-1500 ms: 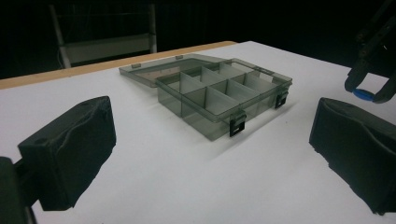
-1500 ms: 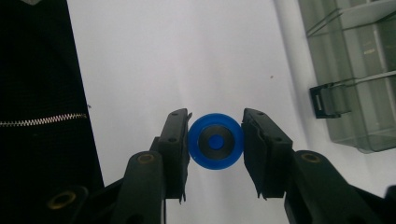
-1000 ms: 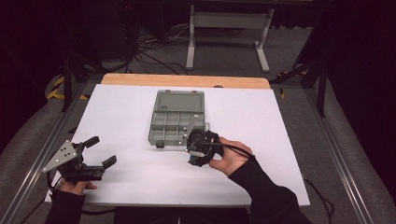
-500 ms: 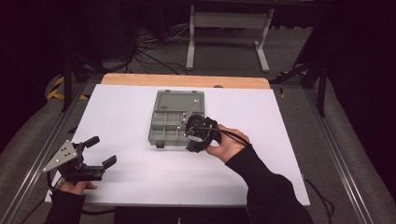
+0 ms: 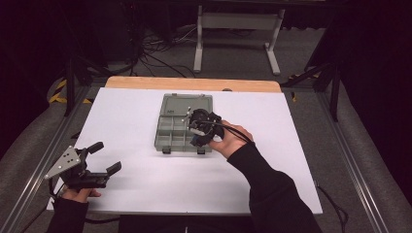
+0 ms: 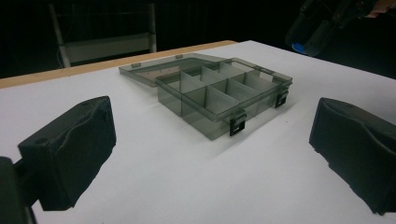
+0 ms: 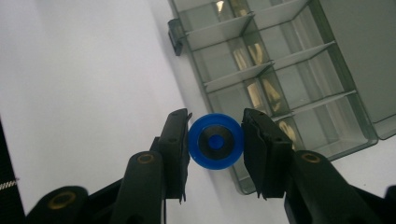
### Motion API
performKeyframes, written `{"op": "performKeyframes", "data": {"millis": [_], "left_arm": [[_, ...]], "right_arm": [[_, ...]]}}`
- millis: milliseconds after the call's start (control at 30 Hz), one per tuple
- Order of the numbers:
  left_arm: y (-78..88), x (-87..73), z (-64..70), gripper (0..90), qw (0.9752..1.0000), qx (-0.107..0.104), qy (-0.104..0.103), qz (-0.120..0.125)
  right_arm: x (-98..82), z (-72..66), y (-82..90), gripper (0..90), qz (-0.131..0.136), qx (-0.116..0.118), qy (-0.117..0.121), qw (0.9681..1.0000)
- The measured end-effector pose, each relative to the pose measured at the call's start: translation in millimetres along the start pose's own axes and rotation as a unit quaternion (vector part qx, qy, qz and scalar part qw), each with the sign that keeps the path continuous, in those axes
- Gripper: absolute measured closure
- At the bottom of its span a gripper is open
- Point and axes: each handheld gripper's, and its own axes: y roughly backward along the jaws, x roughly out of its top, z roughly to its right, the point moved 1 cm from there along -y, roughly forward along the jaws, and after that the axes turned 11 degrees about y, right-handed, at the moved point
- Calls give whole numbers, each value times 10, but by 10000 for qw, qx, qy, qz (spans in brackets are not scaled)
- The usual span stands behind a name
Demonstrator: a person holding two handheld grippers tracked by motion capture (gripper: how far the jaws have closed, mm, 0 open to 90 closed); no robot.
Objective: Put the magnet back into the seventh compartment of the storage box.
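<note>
While right gripper (image 7: 215, 142) clamps small round blue plastic disc (image 7: 215, 142) | over near-right corner of open grey-clear compartment box (image 5: 175, 127), tabletop centre | compartments straight below jaws | left gripper (image 5: 101, 158) open, idle, near-left corner

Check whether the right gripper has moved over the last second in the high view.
Yes. The right gripper, holding a blue round wheel, moved up-picture from the table onto the grey translucent compartment box.

Translucent grey plastic organizer box (image 5: 182, 128), glossy blue plastic disc (image 7: 215, 142), matt white tabletop (image 5: 131, 121), wooden edge (image 5: 145, 82)
</note>
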Motion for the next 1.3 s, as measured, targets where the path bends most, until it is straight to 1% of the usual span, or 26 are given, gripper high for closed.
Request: {"op": "performKeyframes", "data": {"millis": [167, 200, 233, 367, 433, 533, 567, 633, 667, 700, 733, 967, 1133, 1300], "left_arm": [[0, -1, -1, 10, 10000, 7, 12, 2], [-1, -1, -1, 10, 10000, 2, 6, -2], [-1, -2, 0, 10, 10000, 8, 11, -1], [-1, -1, -4, 10, 10000, 10, 11, 18], [0, 0, -4, 10, 10000, 5, 7, 4], [-2, -1, -3, 10, 10000, 0, 0, -2], [-2, -1, -2, 10, 10000, 8, 14, 6], [-2, -1, -4, 10, 10000, 6, 15, 5], [-3, -2, -4, 10, 10000, 0, 5, -4], [-4, -2, -3, 10, 10000, 1, 2, -6], [-6, -3, -2, 10, 10000, 2, -2, -4], [-7, -5, -4, 10, 10000, 5, 10, 7], [-8, -5, -2, 10, 10000, 7, 8, 7], [-7, -4, -4, 10, 10000, 4, 8, -10]], "right_arm": [[20, 86, -45, 620, -3, -55, -100, 9999], [20, 111, -54, 620, -12, -75, -64, 10000], [25, 121, -66, 619, 5, -71, -122, 9999], [29, 198, -116, 620, 15, -116, -186, 9998], [29, 210, -121, 619, 4, -122, -192, 9997], [34, 263, -154, 620, 24, -160, -274, 9995], [27, 305, -178, 620, 11, -193, -320, 9993], [25, 319, -187, 620, 9, -199, -344, 9992], [24, 335, -207, 620, 19, -196, -401, 9990], [18, 357, -225, 620, 4, -204, -387, 9990], [20, 361, -237, 620, 6, -201, -432, 9989], [28, 396, -363, 619, -25, -199, -402, 9990], [36, 427, -460, 619, -48, -141, -409, 9991], [44, 428, -535, 620, -164, -110, -422, 9989]]}}
